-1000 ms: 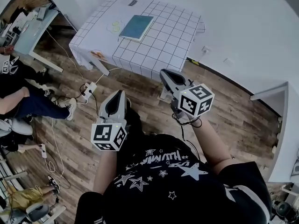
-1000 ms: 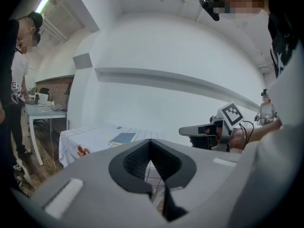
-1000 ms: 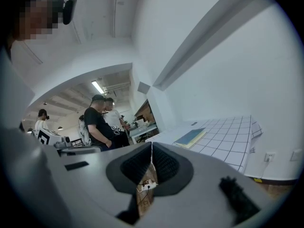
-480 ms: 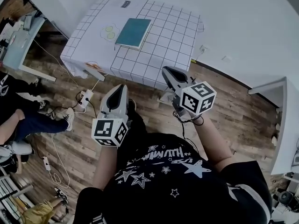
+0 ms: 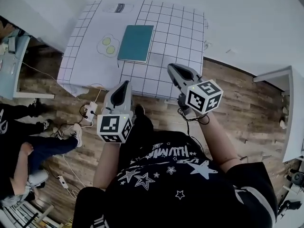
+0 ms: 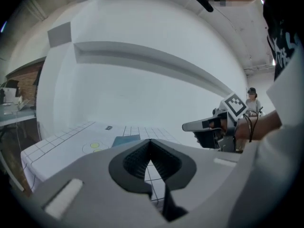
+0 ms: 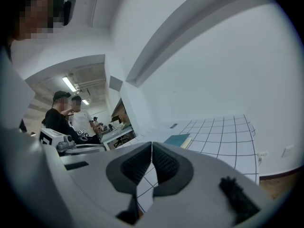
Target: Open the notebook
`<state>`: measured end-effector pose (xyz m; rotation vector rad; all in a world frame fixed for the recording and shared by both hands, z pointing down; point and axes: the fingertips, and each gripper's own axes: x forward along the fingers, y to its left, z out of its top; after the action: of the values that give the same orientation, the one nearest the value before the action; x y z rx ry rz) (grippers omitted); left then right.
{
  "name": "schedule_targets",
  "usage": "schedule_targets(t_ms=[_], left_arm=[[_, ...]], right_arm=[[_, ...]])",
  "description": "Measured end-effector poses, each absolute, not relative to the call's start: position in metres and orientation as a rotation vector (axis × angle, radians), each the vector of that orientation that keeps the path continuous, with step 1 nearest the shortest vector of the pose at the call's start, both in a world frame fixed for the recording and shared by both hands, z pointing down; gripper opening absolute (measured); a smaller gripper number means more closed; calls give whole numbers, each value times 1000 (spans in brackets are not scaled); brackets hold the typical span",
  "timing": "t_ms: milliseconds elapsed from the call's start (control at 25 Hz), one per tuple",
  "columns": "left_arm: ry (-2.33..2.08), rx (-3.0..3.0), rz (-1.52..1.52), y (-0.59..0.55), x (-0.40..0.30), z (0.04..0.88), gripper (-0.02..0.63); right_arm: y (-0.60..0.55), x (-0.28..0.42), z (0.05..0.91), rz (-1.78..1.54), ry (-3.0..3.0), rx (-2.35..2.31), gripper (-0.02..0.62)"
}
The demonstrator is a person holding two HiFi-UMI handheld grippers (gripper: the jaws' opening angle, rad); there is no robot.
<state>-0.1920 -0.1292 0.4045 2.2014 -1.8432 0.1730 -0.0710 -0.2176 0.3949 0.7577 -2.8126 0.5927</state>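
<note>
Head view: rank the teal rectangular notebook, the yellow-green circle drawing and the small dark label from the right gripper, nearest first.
From the right gripper:
1. teal rectangular notebook, mid-table
2. yellow-green circle drawing, left of it
3. small dark label, far edge

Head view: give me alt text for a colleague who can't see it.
A closed teal notebook lies on a grid-patterned white table, untouched. Both the left gripper and right gripper are shut and empty, held short of the notebook.
</note>
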Motion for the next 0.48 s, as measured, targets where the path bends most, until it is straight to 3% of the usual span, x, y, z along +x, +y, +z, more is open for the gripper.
schedule_targets(t_ms=[160, 240, 480], left_arm=[[-1756, 2309, 335, -170, -202, 420, 13], [-1686, 2346, 389, -187, -200, 430, 63], [-1544, 2450, 594, -218, -195, 466, 131]], right_arm=[[-246, -82, 398, 624, -2784, 860, 17], [-258, -84, 400, 641, -2765, 914, 17], [-278, -82, 416, 694, -2695, 1057, 17]])
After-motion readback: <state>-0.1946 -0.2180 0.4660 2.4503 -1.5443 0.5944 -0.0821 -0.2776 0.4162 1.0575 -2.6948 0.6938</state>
